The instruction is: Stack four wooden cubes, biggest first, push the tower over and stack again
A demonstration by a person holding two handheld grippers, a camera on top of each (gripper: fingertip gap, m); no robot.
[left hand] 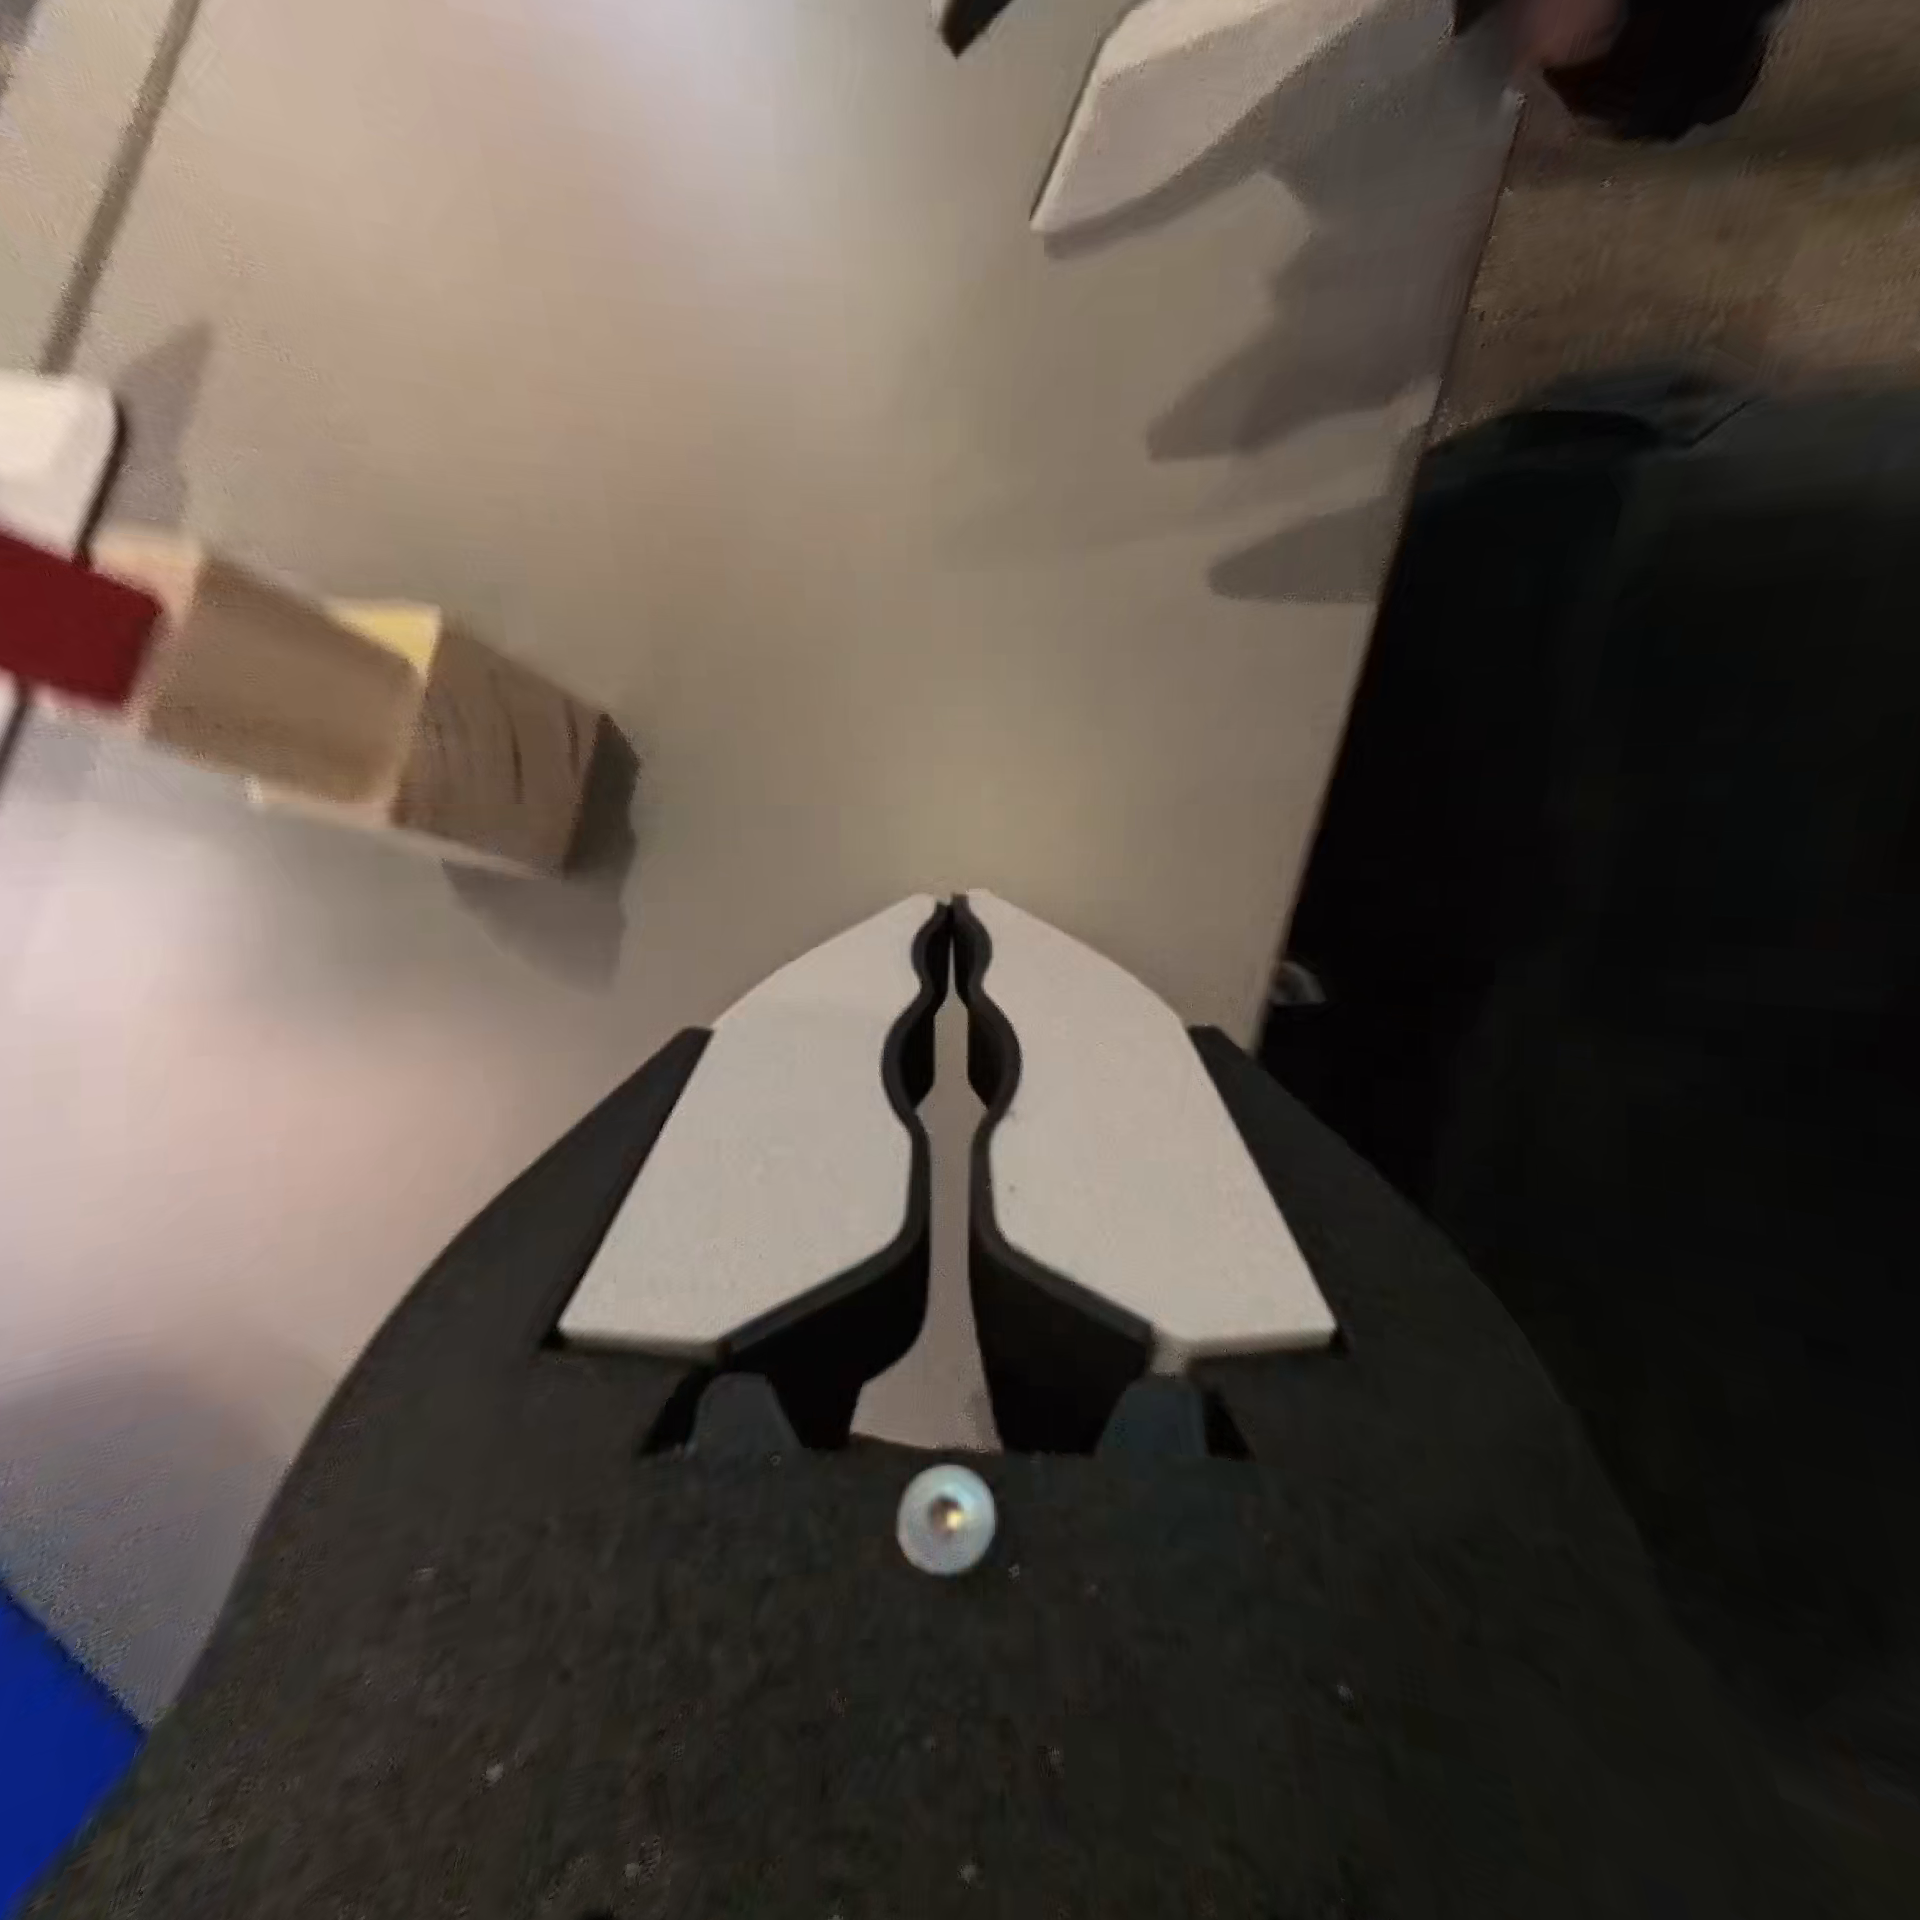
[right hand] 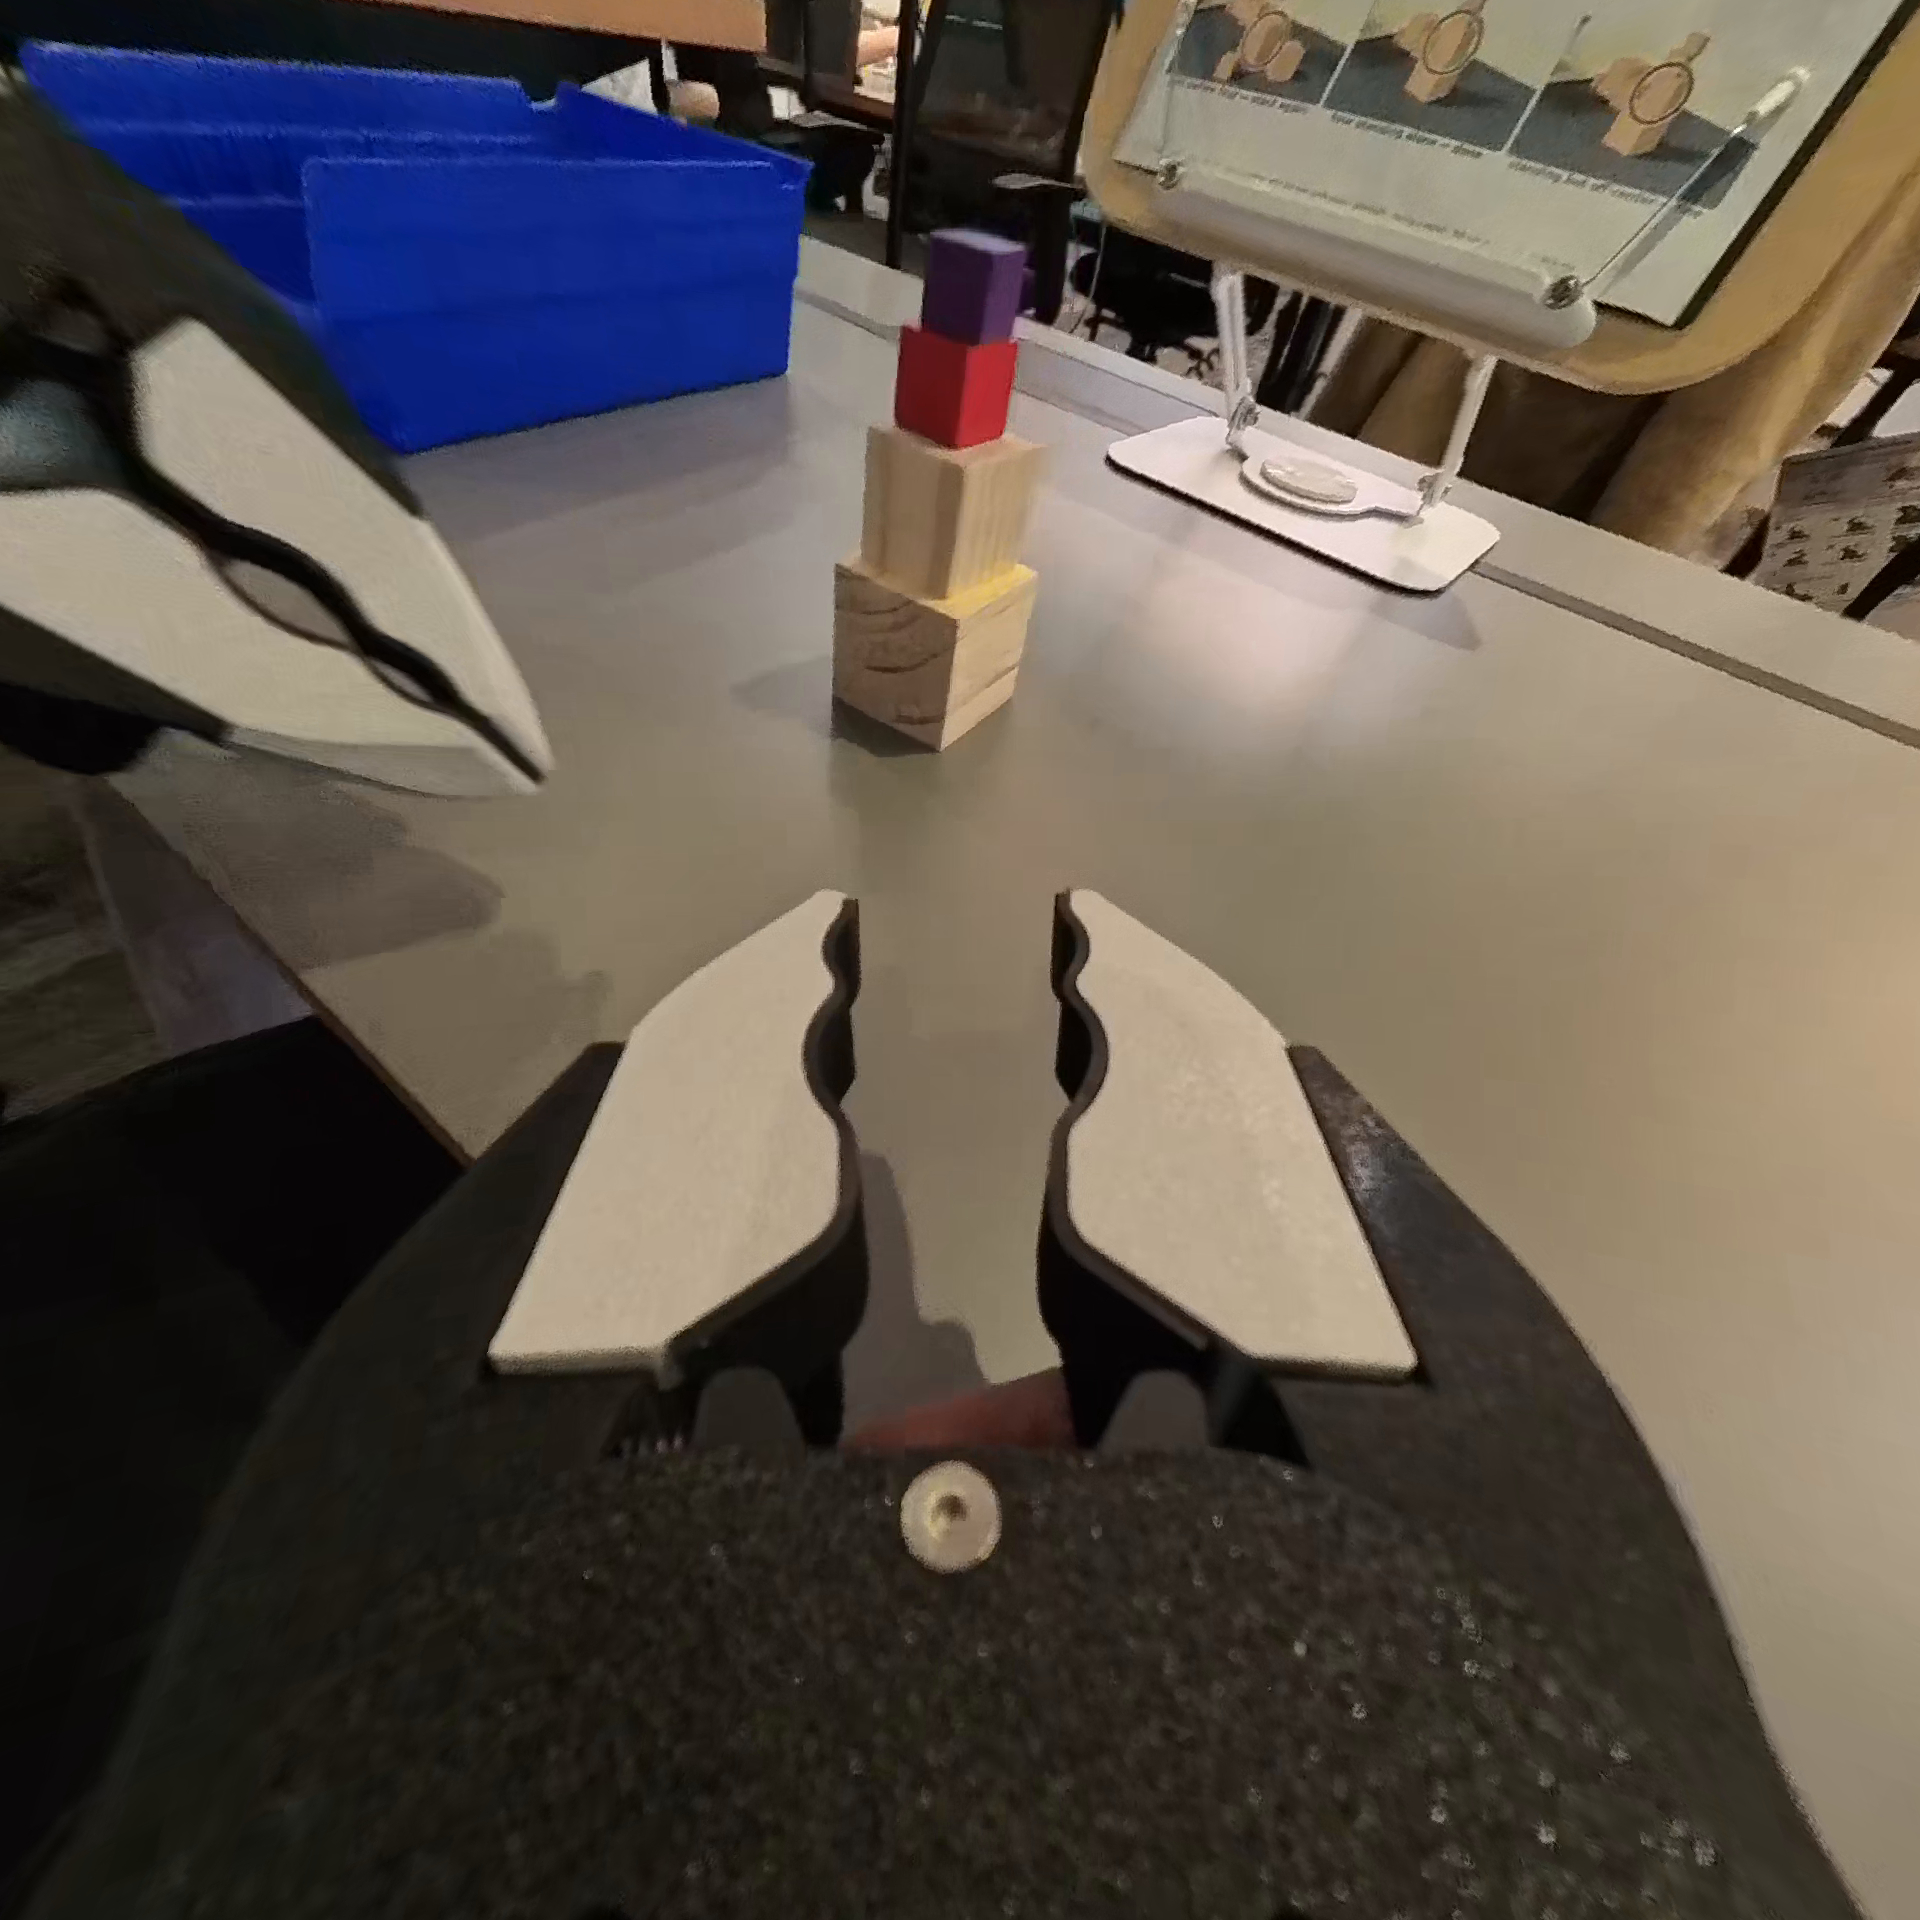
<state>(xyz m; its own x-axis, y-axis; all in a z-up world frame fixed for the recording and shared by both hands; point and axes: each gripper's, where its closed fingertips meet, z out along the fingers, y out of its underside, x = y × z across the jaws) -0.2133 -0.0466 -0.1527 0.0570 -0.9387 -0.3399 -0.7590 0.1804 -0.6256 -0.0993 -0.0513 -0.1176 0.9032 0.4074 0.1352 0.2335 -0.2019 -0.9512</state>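
Standing upright on the grey table (right hand: 1351, 831) is a four-cube tower: largest natural wood cube (right hand: 930, 660) at the bottom, a smaller natural wood cube (right hand: 951, 504) on it, then a red cube (right hand: 954, 387), then a purple cube (right hand: 975, 286) on top, each turned a bit off the one below. Right claw (right hand: 956, 914) sits low over the table on the near side of the tower, well apart from it, pads spread with a clear gap, nothing between them. Left claw (right hand: 520, 753) is on the left of the tower, near it but not touching, tips pinched together and empty; its own view shows the same, left claw (left hand: 954, 902) tips meeting with only the wavy slot showing. That left wrist view is blurred and tilted, so the tower lies sideways at the left edge: largest wood cube (left hand: 509, 764), smaller wood cube (left hand: 281, 691), red cube (left hand: 68, 613), purple one out of frame. Blue plastic bin (right hand: 499, 239) stands behind and left of the tower on the table. White stand (right hand: 1309, 499) holding an instruction sheet is behind and right of the tower. Right claw's pale pad (left hand: 1195, 114) shows at the top of the left view, far side of the table from the tower.
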